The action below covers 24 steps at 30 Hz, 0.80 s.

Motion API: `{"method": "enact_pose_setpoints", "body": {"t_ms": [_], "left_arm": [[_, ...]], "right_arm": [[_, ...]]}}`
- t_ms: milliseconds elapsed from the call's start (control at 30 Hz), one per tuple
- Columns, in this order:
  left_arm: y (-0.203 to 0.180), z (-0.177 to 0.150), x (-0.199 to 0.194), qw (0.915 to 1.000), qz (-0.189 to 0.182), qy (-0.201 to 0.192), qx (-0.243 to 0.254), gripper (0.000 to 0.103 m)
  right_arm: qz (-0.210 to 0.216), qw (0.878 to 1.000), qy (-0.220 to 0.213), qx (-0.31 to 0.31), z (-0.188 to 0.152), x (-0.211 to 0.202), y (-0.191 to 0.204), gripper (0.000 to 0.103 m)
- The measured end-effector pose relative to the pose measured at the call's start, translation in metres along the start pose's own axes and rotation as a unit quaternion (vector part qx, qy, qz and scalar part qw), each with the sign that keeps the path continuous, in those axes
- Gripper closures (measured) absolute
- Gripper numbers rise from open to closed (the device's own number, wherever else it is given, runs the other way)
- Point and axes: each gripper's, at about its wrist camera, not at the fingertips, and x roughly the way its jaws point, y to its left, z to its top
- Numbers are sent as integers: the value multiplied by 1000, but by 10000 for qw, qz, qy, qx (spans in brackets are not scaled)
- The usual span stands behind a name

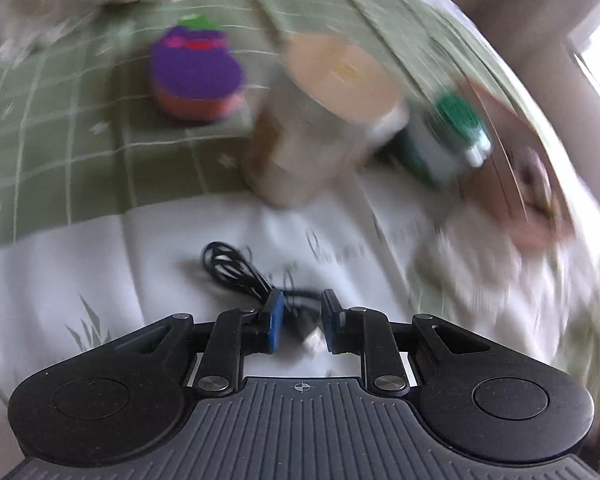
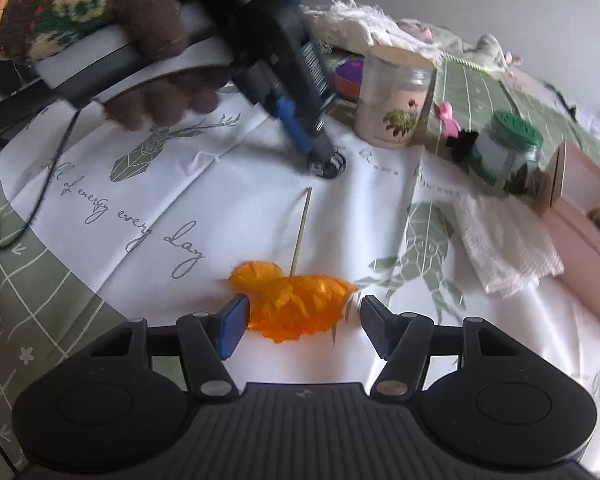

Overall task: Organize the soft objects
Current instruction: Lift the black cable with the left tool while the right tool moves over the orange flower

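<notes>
**Soft items on printed cloth, both grippers low**

White printed cloth (image 2: 236,216) covers table. Pink box (image 2: 588,216) at right edge, folded white paper towel (image 2: 508,240) beside it. Right gripper (image 2: 300,320): jaws apart, orange crumpled tissue flower (image 2: 296,300) w/ thin stick btwn them, unpinched. Left gripper (image 1: 298,320): jaws nearly together, black coiled cable (image 1: 236,268) at tips; can't tell if gripped.

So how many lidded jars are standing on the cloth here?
2: a tall clear jar with a beige lid behind the black cable, and a smaller green-lidded jar to its right, beside the pink box. Others may be hidden.
</notes>
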Motion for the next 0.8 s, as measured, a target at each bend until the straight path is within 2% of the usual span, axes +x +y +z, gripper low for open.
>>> {"method": "enact_pose_setpoints", "body": {"t_ms": [133, 200, 333, 400, 433, 533, 600, 700, 733, 800], "left_arm": [[16, 9, 8, 9924, 215, 6, -1209, 83], [19, 9, 11, 9887, 272, -4, -1473, 87], [5, 13, 11, 9905, 764, -71, -1144, 86], [-7, 12, 9, 9891, 1203, -108, -846, 76], [-12, 11, 8, 9879, 1349, -193, -735, 76], [-14, 11, 5, 9848, 1582, -393, -598, 75], [-10, 15, 8, 9862, 1437, -369, -735, 75], [1, 20, 15, 9885, 744, -288, -1282, 74], [2, 20, 18, 9886, 633, -243, -1345, 74], [-7, 20, 25, 9936, 542, -150, -983, 72]], "right_arm": [[-46, 9999, -79, -67, -6, -5, 2, 41], [-76, 9999, -105, -108, -9, -7, 3, 41], [-97, 9999, -130, -44, -14, -11, 1, 41], [-112, 9998, -150, 38, -15, -14, -2, 41], [-117, 9998, -162, 87, -16, -15, -4, 41], [-133, 9996, -159, 202, -17, -15, -7, 41], [-126, 9995, -125, 260, -18, -13, -8, 41], [-99, 9995, -87, 286, -20, -12, -8, 41], [-106, 9995, -90, 271, -20, -12, -8, 41], [-114, 9996, -95, 259, -20, -12, -7, 41]]}}
